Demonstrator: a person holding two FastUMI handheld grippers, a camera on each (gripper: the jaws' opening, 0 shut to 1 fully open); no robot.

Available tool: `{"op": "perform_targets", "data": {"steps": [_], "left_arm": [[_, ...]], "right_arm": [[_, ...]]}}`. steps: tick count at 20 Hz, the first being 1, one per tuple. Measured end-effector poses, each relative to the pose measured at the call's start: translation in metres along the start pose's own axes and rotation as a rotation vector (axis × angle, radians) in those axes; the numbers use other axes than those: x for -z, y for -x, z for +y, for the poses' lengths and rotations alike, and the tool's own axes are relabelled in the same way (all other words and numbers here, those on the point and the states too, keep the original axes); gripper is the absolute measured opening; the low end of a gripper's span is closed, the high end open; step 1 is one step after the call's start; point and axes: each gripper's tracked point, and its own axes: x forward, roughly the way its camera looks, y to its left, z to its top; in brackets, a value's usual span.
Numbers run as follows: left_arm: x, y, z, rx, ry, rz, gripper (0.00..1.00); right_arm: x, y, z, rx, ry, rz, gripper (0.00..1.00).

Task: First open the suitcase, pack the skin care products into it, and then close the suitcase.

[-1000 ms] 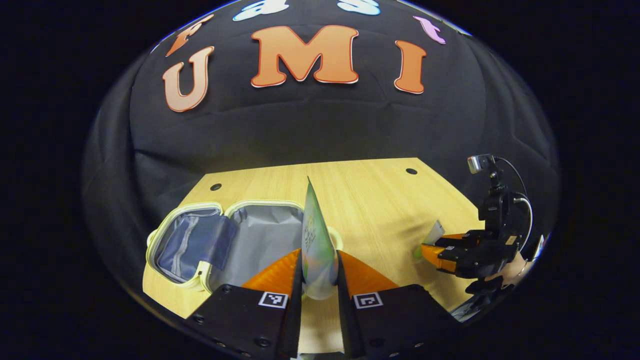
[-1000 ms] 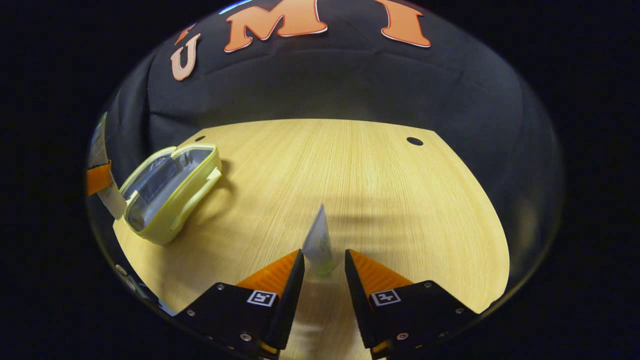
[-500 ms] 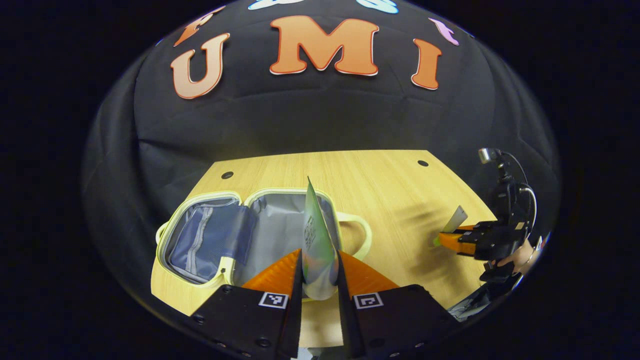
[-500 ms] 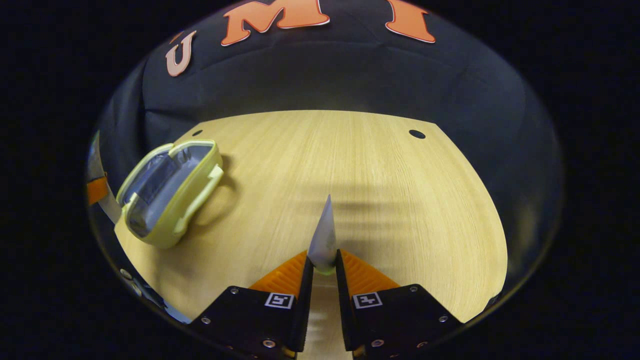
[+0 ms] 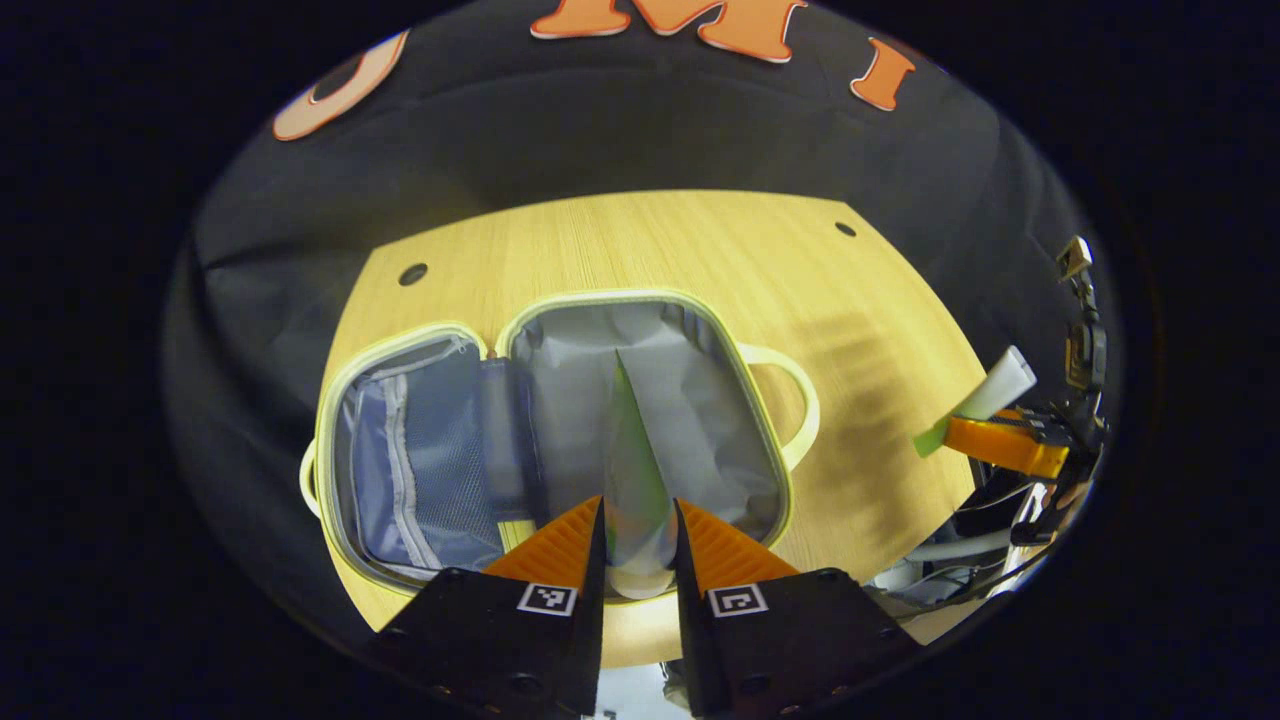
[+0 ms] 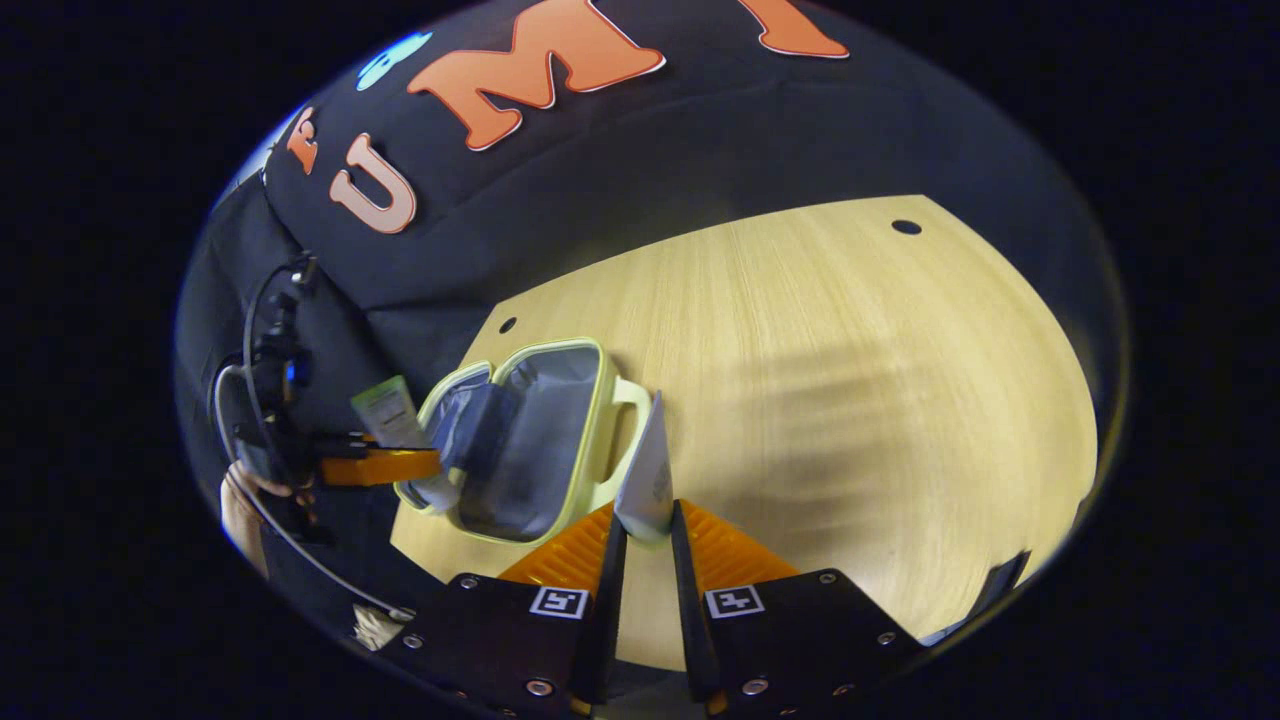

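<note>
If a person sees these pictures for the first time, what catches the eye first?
Probably the open suitcase with its pale yellow-green rim, lying flat on the wooden table. Next, the left gripper holds a tube above its grey lining, while the right gripper grips a smaller tube beside the handle.

suitcase (image 5: pixel 700 400) lying open, table (image 5: pixel 700 240) beyond bare

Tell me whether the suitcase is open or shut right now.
Open. The suitcase lies flat on the table with both halves spread, lining showing.
</note>
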Motion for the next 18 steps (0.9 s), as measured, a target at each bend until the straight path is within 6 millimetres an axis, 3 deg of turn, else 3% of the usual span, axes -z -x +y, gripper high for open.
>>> {"op": "perform_targets", "data": {"steps": [2, 6, 10, 11, 15, 18], "left_arm": [[0.002, -0.018, 0.008, 0.023, -0.016, 0.094, 0.33], [0.019, -0.058, 0.015, 0.070, 0.076, 0.244, 0.34], [0.020, -0.068, 0.018, 0.063, 0.065, 0.256, 0.36], [0.017, -0.068, 0.019, 0.056, 0.052, 0.245, 0.44], [0.001, -0.045, 0.015, 0.062, -0.012, 0.152, 0.98], [0.004, -0.011, 0.003, 0.119, 0.020, 0.041, 0.99]], "right_arm": [[0.004, 0.002, 0.011, -0.002, -0.021, -0.002, 0.29], [0.007, 0.008, 0.012, 0.034, -0.044, -0.014, 0.29], [0.011, 0.015, 0.006, 0.073, -0.052, -0.014, 0.29], [0.013, 0.019, 0.004, 0.079, -0.053, -0.012, 0.29], [0.007, 0.020, 0.011, 0.069, -0.066, -0.013, 0.29], [-0.006, 0.019, 0.021, 0.055, -0.030, -0.013, 0.29]]}}
